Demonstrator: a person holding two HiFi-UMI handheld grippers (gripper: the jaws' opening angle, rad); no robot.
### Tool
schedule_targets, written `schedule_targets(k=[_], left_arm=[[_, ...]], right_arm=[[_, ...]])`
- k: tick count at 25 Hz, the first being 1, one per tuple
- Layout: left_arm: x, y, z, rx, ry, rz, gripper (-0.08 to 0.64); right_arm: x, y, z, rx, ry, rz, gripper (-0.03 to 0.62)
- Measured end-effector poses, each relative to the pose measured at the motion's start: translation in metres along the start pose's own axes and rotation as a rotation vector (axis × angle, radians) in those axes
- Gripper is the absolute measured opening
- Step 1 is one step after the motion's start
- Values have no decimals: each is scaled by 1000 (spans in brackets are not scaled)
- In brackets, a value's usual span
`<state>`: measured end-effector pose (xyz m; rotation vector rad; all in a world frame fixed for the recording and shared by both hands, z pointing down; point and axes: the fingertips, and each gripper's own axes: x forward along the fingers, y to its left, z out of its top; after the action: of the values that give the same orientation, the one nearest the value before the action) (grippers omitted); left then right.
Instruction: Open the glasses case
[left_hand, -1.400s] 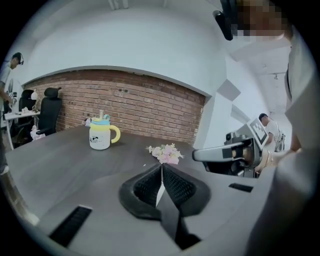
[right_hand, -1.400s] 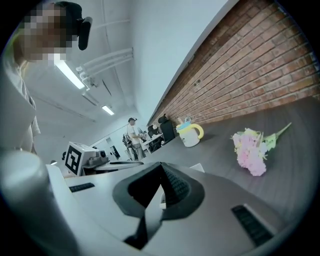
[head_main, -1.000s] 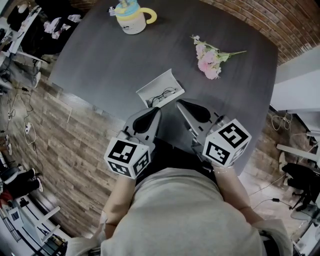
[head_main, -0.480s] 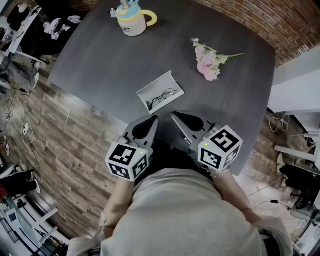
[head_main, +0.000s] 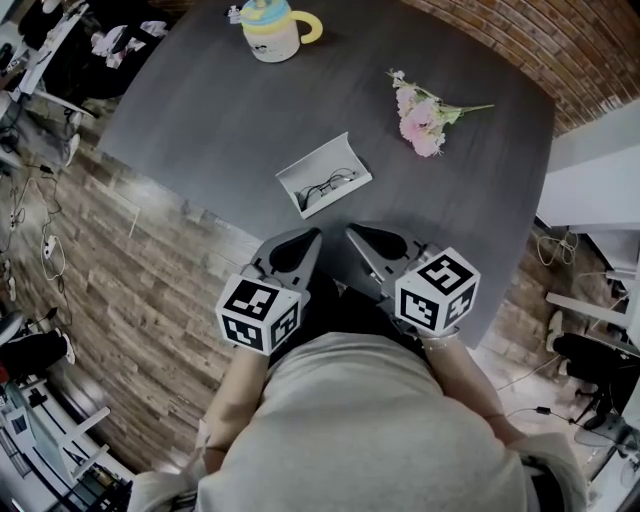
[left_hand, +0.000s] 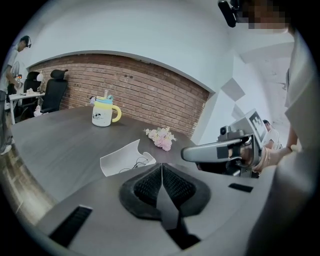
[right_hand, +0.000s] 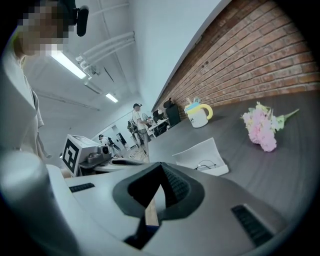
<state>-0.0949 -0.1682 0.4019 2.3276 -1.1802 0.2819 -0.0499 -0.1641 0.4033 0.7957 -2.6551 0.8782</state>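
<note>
I hold my left gripper (head_main: 303, 241) low over the near edge of the dark table (head_main: 200, 110), its fingers pressed together tip to tip with nothing between them, as its own view shows (left_hand: 161, 168); my right gripper (head_main: 360, 236) sits just beside it at three o'clock, apart from it, and its fingers also meet at the tips on nothing (right_hand: 161, 167); both point toward twelve o'clock and slightly down; the white glasses case (head_main: 318, 160) lies on the table just beyond the two sets of fingertips, at about twelve o'clock, touched by neither; it is already open, its lid tilted back toward eleven o'clock, and a pair of dark thin-framed glasses (head_main: 330, 187) lies inside; from the left gripper view the case (left_hand: 117, 161) sits just past my closed tips, and from the right gripper view (right_hand: 200, 149) it is ahead toward one o'clock; a mug (head_main: 270, 28) stands far off at eleven o'clock; a sprig of pink flowers (head_main: 420, 112) lies at one o'clock.
</note>
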Motion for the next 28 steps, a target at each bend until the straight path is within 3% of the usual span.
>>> schedule_targets(k=[17,28], left_arm=[[4,1,5,-15,-17,-15,25],[4,0,-7,-20,20,-21,25]], right_arm=[[-2,-4,3,-4,-20,-1,6],[0,-3,-8,-3,15,-24,6]])
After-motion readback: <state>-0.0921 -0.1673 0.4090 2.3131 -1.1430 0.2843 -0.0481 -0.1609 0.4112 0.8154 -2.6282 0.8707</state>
